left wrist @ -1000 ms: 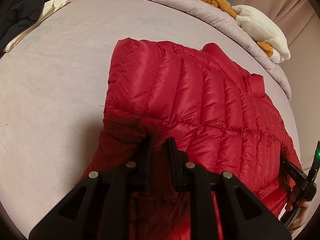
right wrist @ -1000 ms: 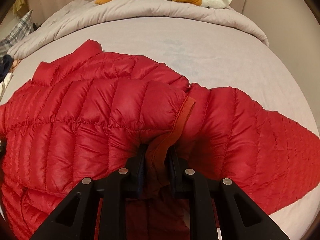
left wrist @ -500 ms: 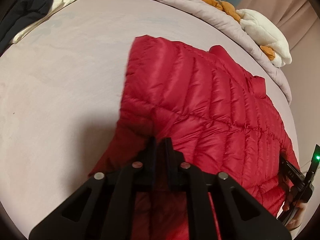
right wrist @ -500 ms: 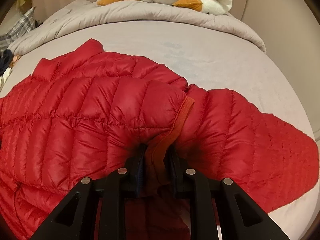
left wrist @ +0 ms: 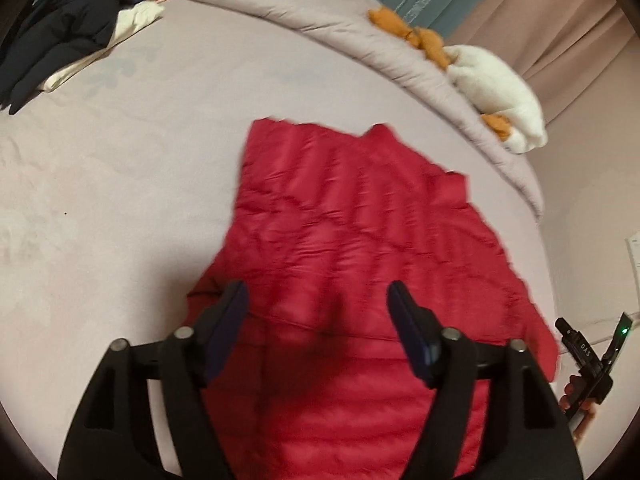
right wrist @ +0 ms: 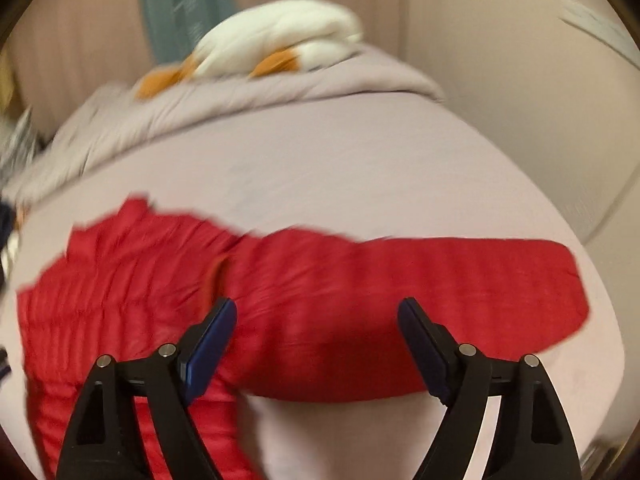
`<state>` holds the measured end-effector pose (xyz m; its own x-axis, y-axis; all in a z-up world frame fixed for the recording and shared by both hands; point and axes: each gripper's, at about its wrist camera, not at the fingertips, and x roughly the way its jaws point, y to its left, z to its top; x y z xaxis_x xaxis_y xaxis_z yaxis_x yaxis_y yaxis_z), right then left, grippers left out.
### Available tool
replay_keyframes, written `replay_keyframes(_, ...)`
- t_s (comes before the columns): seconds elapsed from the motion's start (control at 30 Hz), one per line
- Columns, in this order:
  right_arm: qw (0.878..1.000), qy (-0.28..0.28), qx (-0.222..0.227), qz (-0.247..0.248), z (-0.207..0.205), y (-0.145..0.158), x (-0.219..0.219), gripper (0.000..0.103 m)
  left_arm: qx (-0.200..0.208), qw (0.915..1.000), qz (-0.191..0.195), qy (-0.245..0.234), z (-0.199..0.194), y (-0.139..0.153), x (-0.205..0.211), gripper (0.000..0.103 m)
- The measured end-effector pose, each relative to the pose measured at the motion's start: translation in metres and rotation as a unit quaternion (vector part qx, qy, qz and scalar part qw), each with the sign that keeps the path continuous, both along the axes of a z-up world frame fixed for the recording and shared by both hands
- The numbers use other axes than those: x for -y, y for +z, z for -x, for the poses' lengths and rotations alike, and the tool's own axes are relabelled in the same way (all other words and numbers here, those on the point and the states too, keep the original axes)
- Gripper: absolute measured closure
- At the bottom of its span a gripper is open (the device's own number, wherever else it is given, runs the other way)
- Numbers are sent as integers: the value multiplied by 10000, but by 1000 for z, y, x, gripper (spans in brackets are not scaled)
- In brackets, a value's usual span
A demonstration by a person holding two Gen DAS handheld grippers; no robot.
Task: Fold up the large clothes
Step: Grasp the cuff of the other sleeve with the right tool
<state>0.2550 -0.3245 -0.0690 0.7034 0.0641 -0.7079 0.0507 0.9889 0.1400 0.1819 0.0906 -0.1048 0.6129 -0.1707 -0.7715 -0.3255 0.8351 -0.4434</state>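
Observation:
A red quilted puffer jacket (left wrist: 344,248) lies flat on the pale bed sheet (left wrist: 120,184). In the right wrist view the jacket (right wrist: 120,300) has one sleeve (right wrist: 460,280) stretched out to the right. My left gripper (left wrist: 316,300) hovers above the jacket's near part, its jaws opening wide with nothing between the pads. My right gripper (right wrist: 316,308) hangs above the sleeve, jaws also opening, holding nothing. That right gripper also shows at the right edge of the left wrist view (left wrist: 588,356), with a hand on it.
A rolled grey duvet (left wrist: 320,20) runs along the far side of the bed, with a white and orange plush toy (left wrist: 496,88) on it. Dark clothes (left wrist: 64,28) are piled at the far left corner. A wall and curtains stand behind.
Both grippers were shut on folds of the jacket; they have let go, opened wide and lifted back. The jacket has dropped flat on the bed.

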Motion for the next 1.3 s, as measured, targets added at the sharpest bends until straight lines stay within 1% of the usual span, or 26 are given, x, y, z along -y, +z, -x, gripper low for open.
replay_keyframes(0.03, 9998, -111, 41, -138, 2, 2, 15, 20, 59, 10000, 24, -35, 2, 6, 4, 20)
replay_keyframes(0.1, 9977, -506, 119, -442, 11, 6, 59, 20, 123, 9999, -42, -75, 4, 14, 12, 14)
replay_keyframes(0.13, 9962, -694, 134, -512, 14, 5, 73, 20, 182, 9997, -116, -109, 6, 19, 18, 12)
replay_keyframes(0.17, 9929, -996, 163, -636, 20, 4, 98, 20, 226, 9995, -172, -140, 7, 22, 22, 12)
replay_keyframes(0.23, 9875, -1320, 183, -842, 26, -2, 125, 20, 316, 9987, -330, -233, 10, 30, 33, 7)
replay_keyframes(0.27, 9833, -1559, 89, -934, 31, -8, 145, 20, 357, 9983, -390, -259, 11, 32, 37, 5)
replay_keyframes(0.33, 9772, -1924, -69, -897, 39, -20, 166, 20, 481, 9970, -510, -314, 13, 35, 49, 3)
replay_keyframes(0.4, 9694, -2285, -120, -888, 48, -33, 183, 20, 488, 9961, -598, -416, 12, 33, 61, 2)
replay_keyframes(0.5, 9584, -2559, -212, -1246, 54, -53, 208, 20, 452, 9915, -855, -872, 10, 30, 84, 2)
replay_keyframes(0.53, 9549, -2623, -306, -1355, 54, -62, 214, 20, 425, 9894, -972, -995, 10, 29, 90, 2)
replay_keyframes(0.6, 9504, -2743, -362, -1423, 55, -71, 216, 20, 363, 9879, -1088, -1044, 10, 25, 95, 2)
replay_keyframes(0.67, 9455, -2817, -294, -1608, 55, -81, 220, 28, 284, 9881, -1073, -1064, 9, 22, 95, 2)
replay_keyframes(0.7, 9432, -2824, -297, -1723, 54, -84, 221, 35, 241, 9881, -1053, -1098, 9, 22, 94, 3)
replay_keyframes(0.73, 9413, -2825, -305, -1823, 52, -87, 224, 38, 236, 9882, -1049, -1090, 9, 22, 92, 3)
replay_keyframes(0.8, 9354, -2860, -314, -2056, 50, -94, 226, 39, 276, 9889, -1086, -975, 10, 24, 88, 3)
replay_keyframes(0.83, 9321, -2907, -345, -2133, 50, -98, 227, 44, 287, 9894, -1118, -882, 11, 26, 87, 3)
replay_keyframes(0.87, 9285, -2955, -334, -2225, 48, -103, 229, 47, 290, 9898, -1135, -808, 13, 27, 85, 3)
replay_keyframes(0.93, 9240, -2994, -256, -2364, 47, -105, 232, 47, 281, 9913, -1093, -672, 14, 28, 79, 3)
replay_keyframes(1.1, 9070, -3011, -18, -2945, 46, -108, 243, 47, 227, 9929, -1029, -547, 17, 27, 68, 3)
replay_keyframes(1.17, 9032, -2985, 46, -3084, 41, -110, 245, 49, 223, 9933, -1028, -476, 18, 27, 63, 3)
replay_keyframes(1.2, 9022, -2992, 57, -3107, 38, -111, 246, 58, 224, 9936, -1017, -436, 19, 27, 60, 3)
replay_keyframes(1.23, 9027, -3010, 48, -3074, 36, -112, 246, 64, 224, 9939, -1002, -397, 19, 27, 58, 3)
replay_keyframes(1.27, 9026, -3034, 29, -3054, 35, -112, 246, 66, 229, 9942, -983, -367, 19, 27, 56, 3)
replay_keyframes(1.3, 9008, -3048, 22, -3093, 33, -112, 245, 75, 243, 9946, -957, -332, 20, 27, 54, 3)
